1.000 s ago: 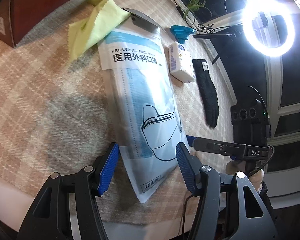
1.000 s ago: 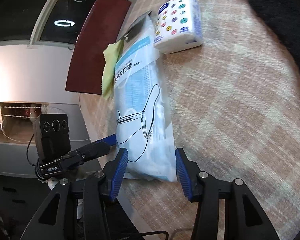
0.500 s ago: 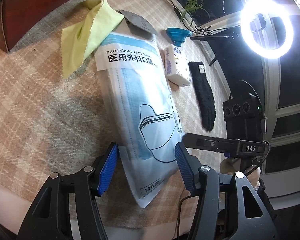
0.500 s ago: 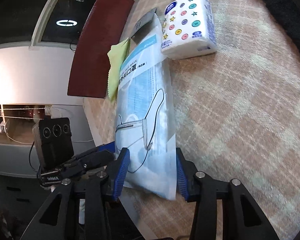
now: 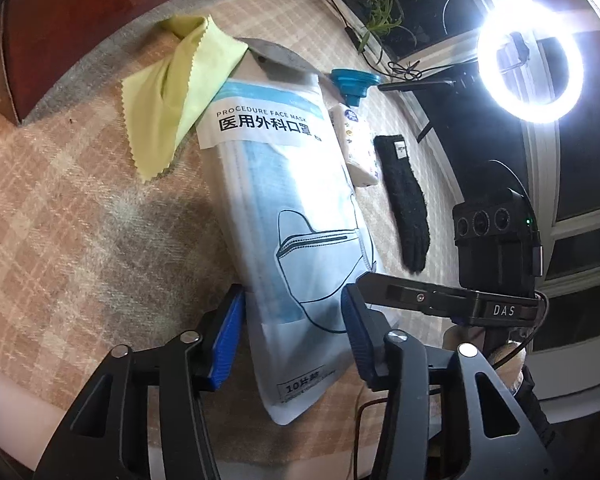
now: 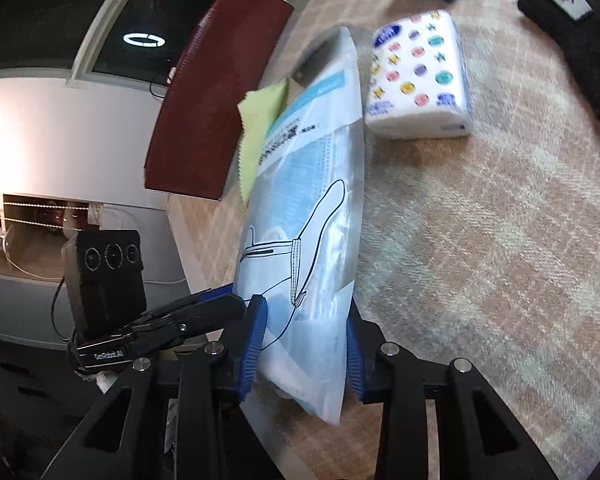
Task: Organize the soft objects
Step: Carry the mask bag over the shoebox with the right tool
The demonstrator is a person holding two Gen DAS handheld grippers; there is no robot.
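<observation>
light: ring light blazed and bloomed upper right | glare: white sheen washed the mask pack | shadow: soft patch lay on the plaid cloth | blur: right-wrist view smeared | distortion: fisheye bent, darkened edges

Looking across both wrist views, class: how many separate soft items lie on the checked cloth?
4. The face mask pack lies in the middle; the yellow cloth beside its far left corner; the tissue pack right of it; the black glove further right. Others may lie out of frame.
</observation>
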